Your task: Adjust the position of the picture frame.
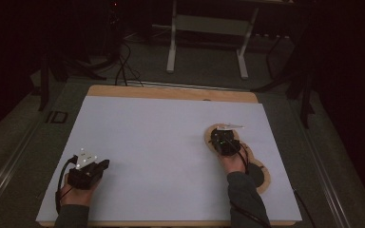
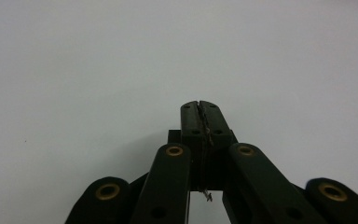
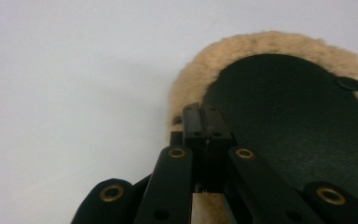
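Pinching the fleece-edged dark pad (image 3: 289,116), the right gripper's (image 3: 203,112) fingers press together; left gripper's (image 2: 200,106) too, empty.

pad (image 3: 289,116): black centre, tan fleecy rim | sheet (image 1: 161,142): plain white | table (image 1: 171,92): light wood edge | grippers (image 2: 200,109) (image 3: 203,112): black, brass rivets | sleeve (image 1: 244,194): grey-green

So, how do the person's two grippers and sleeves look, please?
Both grippers, left gripper and right gripper, are black, with linked jaw arms joined by brass-coloured rivets. The left carries a grey plate with white dots. A black cable trails from it. The sleeves are dark grey.
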Motion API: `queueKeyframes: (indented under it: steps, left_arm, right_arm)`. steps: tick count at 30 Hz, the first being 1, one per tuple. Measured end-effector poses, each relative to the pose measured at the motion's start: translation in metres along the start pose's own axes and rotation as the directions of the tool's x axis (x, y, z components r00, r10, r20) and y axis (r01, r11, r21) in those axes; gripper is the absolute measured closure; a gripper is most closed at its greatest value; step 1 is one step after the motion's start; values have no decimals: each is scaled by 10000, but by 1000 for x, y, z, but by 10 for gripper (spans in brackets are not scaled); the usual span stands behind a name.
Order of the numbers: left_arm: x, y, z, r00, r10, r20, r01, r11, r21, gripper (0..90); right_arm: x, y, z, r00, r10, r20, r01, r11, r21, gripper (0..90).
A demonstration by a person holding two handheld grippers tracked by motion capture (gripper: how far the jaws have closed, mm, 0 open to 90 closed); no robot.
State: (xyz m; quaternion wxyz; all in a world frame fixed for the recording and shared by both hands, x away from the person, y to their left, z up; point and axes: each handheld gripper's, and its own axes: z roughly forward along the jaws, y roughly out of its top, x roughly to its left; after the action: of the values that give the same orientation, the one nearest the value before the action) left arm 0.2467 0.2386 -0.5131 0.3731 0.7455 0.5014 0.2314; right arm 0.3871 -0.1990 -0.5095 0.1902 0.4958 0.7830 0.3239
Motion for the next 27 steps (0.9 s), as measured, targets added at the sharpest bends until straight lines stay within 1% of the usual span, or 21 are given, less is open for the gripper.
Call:
queueKeyframes:
  steps: [3, 5, 6, 7, 8, 11, 12, 13, 14, 16, 18, 19, 20, 24, 26, 27]
  left_arm:
    - [0, 0, 0, 10000, 2, -17, -2, 10000, 56, 900]
    - [0, 0, 0, 10000, 0, -18, 0, 10000, 1, 900]
    - [0, 0, 0, 10000, -19, -14, 19, 10000, -28, 900]
    - [1, -1, -1, 10000, -27, -9, 27, 10000, -25, 900]
    - [1, -1, -1, 10000, -51, -12, 51, 10000, -11, 900]
    - [2, -1, -1, 10000, -76, -16, 76, 10000, -15, 900]
    - [2, -1, -1, 10000, -83, -16, 83, 10000, -22, 900]
    - [2, -1, -1, 10000, -84, -18, 84, 10000, -17, 900]
    - [2, -1, -1, 10000, -78, -26, 78, 10000, 7, 900]
    - [1, -1, 0, 10000, -53, -29, 53, 10000, 16, 900]
    - [1, -1, 0, 10000, -25, -46, 25, 10000, 43, 900]
    - [1, -1, 0, 10000, -30, -45, 31, 10000, 46, 900]
    - [1, -1, 0, 10000, -32, -60, 33, 10000, 48, 900]
    - [2, -2, -1, 10000, -60, -72, 60, 10000, 49, 900]
    - [2, -2, -1, 9999, -124, -70, 124, 9999, -8, 900]
    - [2, -2, -1, 9999, -123, -73, 123, 9999, -14, 900]
  right_arm:
    - [2, 1, 0, 9999, -84, 82, 83, 9999, 61, 900]
    - [0, 1, 0, 9999, -115, -18, 115, 9999, 62, 900]
    - [-3, 2, -1, 9999, -10, -102, 11, 10000, 71, 900]
    - [-5, 2, -1, 10000, 25, 21, -25, 9999, 107, 900]
    - [-9, 1, -2, 9996, 69, 261, -71, 9999, 90, 900]
    - [-26, -2, -10, 9962, 506, 705, -503, 9987, -53, 900]
    - [-34, -3, -14, 9934, 715, 892, -702, 9974, -168, 900]
    - [-50, -6, -24, 9851, 1226, 1210, -1188, 9922, -382, 900]
    - [-50, -6, -24, 9851, 1226, 1210, -1188, 9922, -382, 900]
    - [-64, -10, -32, 9754, 1587, 1526, -1536, 9871, -447, 900]
    - [-76, -15, -38, 9675, 1859, 1714, -1813, 9825, -423, 900]
    - [-85, -20, -40, 9594, 2131, 1850, -2086, 9770, -435, 900]
    - [-85, -20, -40, 9594, 2131, 1850, -2086, 9770, -435, 900]
    - [-96, -27, -38, 9485, 2451, 2005, -2440, 9693, -303, 900]
    - [-98, -29, -35, 9475, 2493, 2004, -2525, 9675, -96, 900]
    - [-99, -30, -33, 9451, 2530, 2069, -2586, 9660, -1, 900]
